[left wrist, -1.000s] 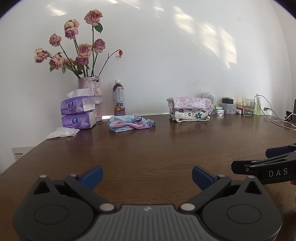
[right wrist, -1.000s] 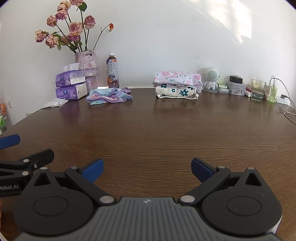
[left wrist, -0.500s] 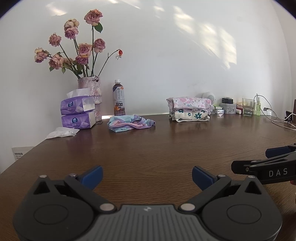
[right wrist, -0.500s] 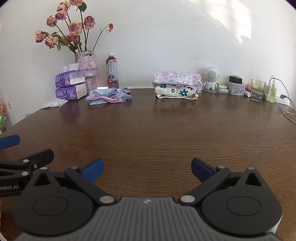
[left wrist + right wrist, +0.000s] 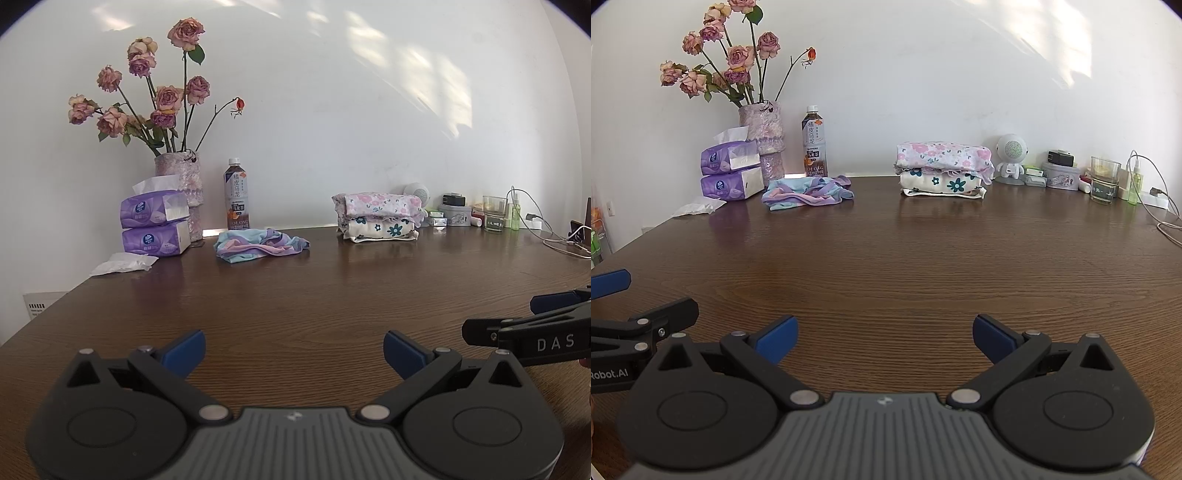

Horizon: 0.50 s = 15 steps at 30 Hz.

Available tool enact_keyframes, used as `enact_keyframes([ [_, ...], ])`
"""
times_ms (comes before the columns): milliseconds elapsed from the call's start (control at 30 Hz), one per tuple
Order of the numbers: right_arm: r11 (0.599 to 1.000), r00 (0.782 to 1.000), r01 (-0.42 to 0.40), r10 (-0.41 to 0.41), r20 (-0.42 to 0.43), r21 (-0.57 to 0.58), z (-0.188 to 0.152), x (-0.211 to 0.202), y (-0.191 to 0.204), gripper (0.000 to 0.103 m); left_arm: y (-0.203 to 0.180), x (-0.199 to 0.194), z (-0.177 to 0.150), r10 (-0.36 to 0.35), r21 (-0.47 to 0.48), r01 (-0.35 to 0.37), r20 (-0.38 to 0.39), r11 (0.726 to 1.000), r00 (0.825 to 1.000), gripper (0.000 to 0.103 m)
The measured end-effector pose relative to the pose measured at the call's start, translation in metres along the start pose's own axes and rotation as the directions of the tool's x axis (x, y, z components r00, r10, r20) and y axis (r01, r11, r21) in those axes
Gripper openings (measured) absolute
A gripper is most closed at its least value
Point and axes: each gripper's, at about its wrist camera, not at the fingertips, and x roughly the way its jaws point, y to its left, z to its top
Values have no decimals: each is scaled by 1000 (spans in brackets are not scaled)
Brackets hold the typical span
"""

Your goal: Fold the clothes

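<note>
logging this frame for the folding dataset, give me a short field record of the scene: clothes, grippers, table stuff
unfolded garment: pastel striped garment, crumpled at the far side of the table, in front of the tea bottle
folded stack: two floral pieces, stacked, right of the garment
left hand-held gripper: open, empty, low over bare wood
right hand-held gripper: open, empty
other items: tissue packs, vase of roses, loose tissue
task state: nothing grasped yet
</note>
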Motion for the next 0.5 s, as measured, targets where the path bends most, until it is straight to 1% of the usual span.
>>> enact_keyframes([
  [500, 1000, 1000, 3, -3, 5, -1, 0, 0, 1, 103, 0, 0, 0, -2, -1, 2, -3, 1000, 1000, 103],
])
